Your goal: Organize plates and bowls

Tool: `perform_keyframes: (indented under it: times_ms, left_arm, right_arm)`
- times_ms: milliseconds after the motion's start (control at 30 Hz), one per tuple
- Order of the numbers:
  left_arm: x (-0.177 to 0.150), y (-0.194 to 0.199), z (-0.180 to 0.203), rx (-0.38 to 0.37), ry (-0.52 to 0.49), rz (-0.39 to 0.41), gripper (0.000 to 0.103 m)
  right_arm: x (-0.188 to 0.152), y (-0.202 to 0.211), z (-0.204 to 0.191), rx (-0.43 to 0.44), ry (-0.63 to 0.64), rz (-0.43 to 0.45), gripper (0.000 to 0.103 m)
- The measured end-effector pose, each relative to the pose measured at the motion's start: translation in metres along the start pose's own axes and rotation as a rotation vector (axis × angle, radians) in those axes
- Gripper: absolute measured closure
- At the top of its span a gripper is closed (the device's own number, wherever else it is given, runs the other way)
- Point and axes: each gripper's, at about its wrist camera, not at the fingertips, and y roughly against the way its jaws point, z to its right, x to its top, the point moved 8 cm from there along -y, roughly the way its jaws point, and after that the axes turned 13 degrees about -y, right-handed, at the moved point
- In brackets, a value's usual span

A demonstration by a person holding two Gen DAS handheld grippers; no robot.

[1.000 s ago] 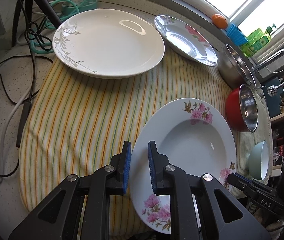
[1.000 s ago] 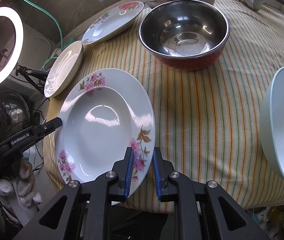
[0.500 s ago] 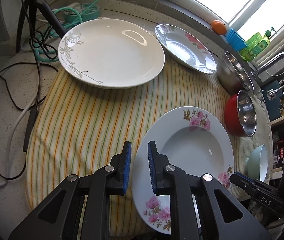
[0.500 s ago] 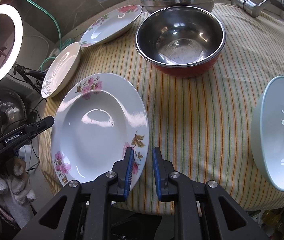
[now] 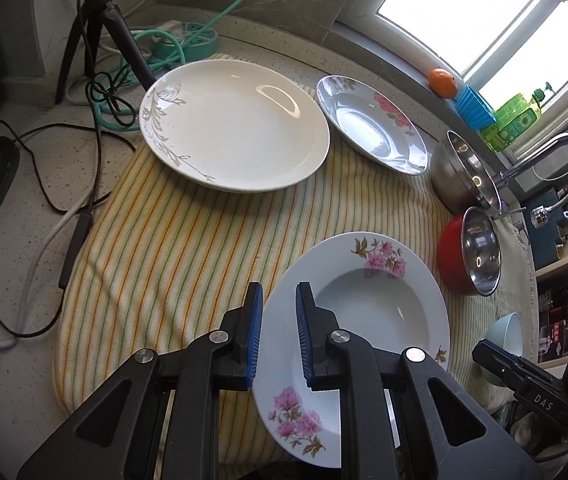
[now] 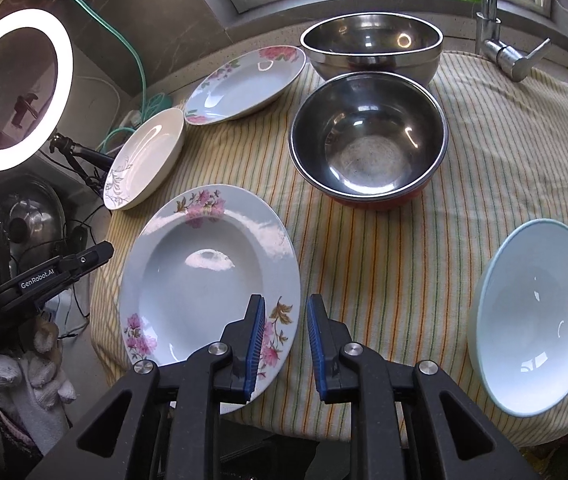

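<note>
Right gripper gapes at the plate rim, left gripper seemingly straddling the opposite rim, unclamped; glossy rim may slip.

We see bare striped cloth between the white plate and the near flowered plate, open for a pass. On the right, a strip of cloth lies free between that near plate and the pale blue bowl. Farther back, the red-sided steel bowl touches the big steel bowl, blocking the way. Cables crowd the counter at the left.
</note>
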Motion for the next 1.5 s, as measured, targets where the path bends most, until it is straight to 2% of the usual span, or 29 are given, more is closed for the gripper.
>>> perform_keyframes:
  times_ms: [200,300,367,533,1033,1400,1500]
  left_arm:
    - [0.000,0.007,0.001,0.008,0.022,0.017,0.088]
    - [0.001,0.011,-0.003,0.018,0.037,0.027,0.088]
    - [0.002,0.014,-0.007,0.028,0.050,0.036,0.088]
    - [0.003,0.020,-0.025,0.051,0.092,0.058,0.088]
    - [0.019,0.025,-0.074,0.078,0.233,0.117,0.088]
    - [0.029,0.007,-0.085,0.065,0.362,0.158,0.088]
    - [0.030,0.000,-0.085,0.055,0.397,0.156,0.088]
  right_arm:
    - [0.015,0.020,-0.016,0.043,0.056,0.056,0.082]
    - [0.023,0.027,-0.025,0.066,0.075,0.078,0.076]
    - [0.029,0.031,-0.031,0.083,0.087,0.093,0.075]
    - [0.044,0.029,-0.058,0.114,0.146,0.091,0.075]
    - [0.102,-0.005,-0.153,0.184,0.269,-0.011,0.074]
    - [0.154,-0.072,-0.205,0.193,0.364,-0.111,0.074]
    - [0.162,-0.097,-0.210,0.197,0.370,-0.169,0.074]
